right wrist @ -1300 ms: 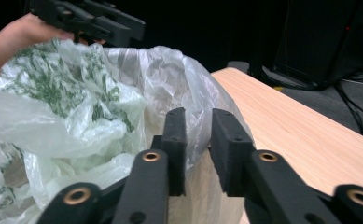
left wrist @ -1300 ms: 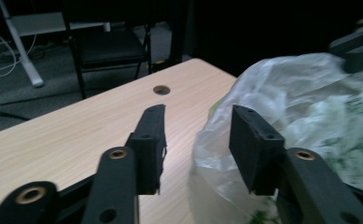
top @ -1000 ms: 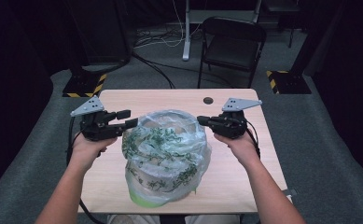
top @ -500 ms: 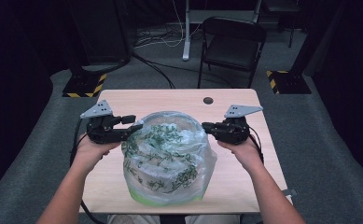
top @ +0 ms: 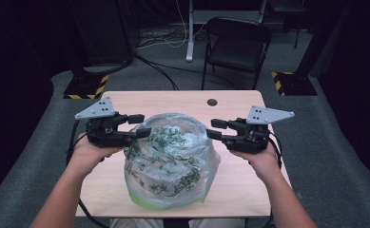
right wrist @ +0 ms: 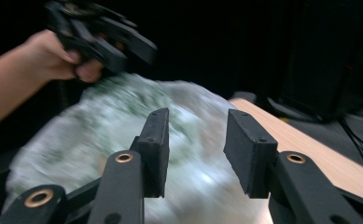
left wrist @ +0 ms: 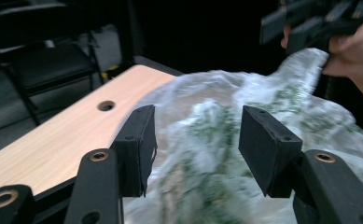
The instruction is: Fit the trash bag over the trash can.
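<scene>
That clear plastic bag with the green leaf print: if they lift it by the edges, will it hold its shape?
Probably not. The bag is thin, crinkled film, so it would likely sag and fold. Its smooth surface may slip between the pads. It bulges over something round inside, perhaps a bowl, so that weight could shift or drop out.
</scene>
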{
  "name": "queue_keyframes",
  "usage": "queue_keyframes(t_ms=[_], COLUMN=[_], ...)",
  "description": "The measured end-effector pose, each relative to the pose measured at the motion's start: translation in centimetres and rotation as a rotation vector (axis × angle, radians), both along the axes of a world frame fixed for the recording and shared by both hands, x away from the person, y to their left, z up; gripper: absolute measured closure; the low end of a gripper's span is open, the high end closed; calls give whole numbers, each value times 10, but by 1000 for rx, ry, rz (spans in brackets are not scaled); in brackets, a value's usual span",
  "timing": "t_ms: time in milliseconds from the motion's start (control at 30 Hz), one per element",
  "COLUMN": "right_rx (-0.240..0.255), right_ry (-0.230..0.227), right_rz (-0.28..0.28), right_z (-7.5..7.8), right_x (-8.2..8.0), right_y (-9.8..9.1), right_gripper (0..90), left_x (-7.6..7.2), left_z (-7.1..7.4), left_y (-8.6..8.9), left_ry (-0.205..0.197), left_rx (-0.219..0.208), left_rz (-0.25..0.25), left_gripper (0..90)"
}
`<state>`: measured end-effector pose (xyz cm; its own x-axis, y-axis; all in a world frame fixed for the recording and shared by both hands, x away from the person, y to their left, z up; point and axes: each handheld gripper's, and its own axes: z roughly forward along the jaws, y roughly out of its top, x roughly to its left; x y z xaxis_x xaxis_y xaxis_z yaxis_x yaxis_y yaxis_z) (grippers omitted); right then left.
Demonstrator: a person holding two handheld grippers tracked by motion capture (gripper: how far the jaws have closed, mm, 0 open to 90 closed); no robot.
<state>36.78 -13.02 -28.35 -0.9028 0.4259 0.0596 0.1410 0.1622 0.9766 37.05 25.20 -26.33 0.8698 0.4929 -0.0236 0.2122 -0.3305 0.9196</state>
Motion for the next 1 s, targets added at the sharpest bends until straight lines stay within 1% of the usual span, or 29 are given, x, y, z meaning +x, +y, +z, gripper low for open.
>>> queue_keyframes(t_ms=[33, 100, 167, 200, 233, 267, 400, 433, 467, 533, 600, 667, 700, 733, 767, 833, 867, 900, 967, 1000], right_rx=[-1, -10, -23, -23, -62, -91, -201, -228, -252, -287, -307, -307, -301, -281, -248, -175, -148, -130, -113, -101], right_ry=[-6, -19, -22, -22, -9, -1, 41, 48, 51, 44, 45, 43, 30, 6, -8, -18, -21, -19, -10, -13], right_rz=[22, 63, 100, 100, 123, 124, 138, 139, 141, 143, 145, 144, 130, 108, 93, 79, 73, 69, 62, 57], right_z=[4, 9, 11, 11, 9, 6, -7, -9, -10, -12, -13, -13, -13, -12, -9, -2, 0, 2, 3, 1], right_x=[-2, -6, -6, -6, -5, -4, 0, 0, 0, -1, -2, -2, -3, -4, -5, -7, -7, -8, -10, -13], right_y=[5, 17, 28, 28, 39, 43, 54, 56, 57, 58, 58, 57, 56, 53, 49, 39, 34, 28, 17, 11], right_gripper=[586, 575, 557, 557, 553, 553, 553, 552, 549, 547, 542, 532, 525, 511, 500, 492, 489, 482, 467, 463], left_x=[-1, -1, -1, -1, -1, -1, 0, 0, 0, -1, -2, -4, -4, -4, -6, -8, -8, -9, -10, -9], left_z=[-1, -5, -10, -10, -14, -16, -21, -25, -27, -30, -31, -28, -24, -24, -15, -5, -5, 3, 7, 7], left_y=[-6, -12, -15, -15, -17, -17, -19, -20, -21, -23, -26, -27, -27, -27, -26, -26, -26, -28, -33, -35], left_ry=[7, 16, 23, 23, 30, 33, 39, 47, 49, 48, 44, 36, 29, 29, 13, -2, -2, -13, -17, -17], left_rx=[27, 57, 79, 79, 86, 87, 93, 104, 109, 134, 158, 160, 158, 158, 143, 121, 121, 108, 119, 130], left_rz=[-28, -47, -62, -62, -77, -80, -85, -87, -89, -97, -104, -102, -102, -102, -103, -110, -110, -123, -137, -146], left_gripper=[454, 454, 451, 451, 451, 450, 447, 446, 446, 445, 444, 444, 444, 444, 444, 442, 442, 441, 439, 438])
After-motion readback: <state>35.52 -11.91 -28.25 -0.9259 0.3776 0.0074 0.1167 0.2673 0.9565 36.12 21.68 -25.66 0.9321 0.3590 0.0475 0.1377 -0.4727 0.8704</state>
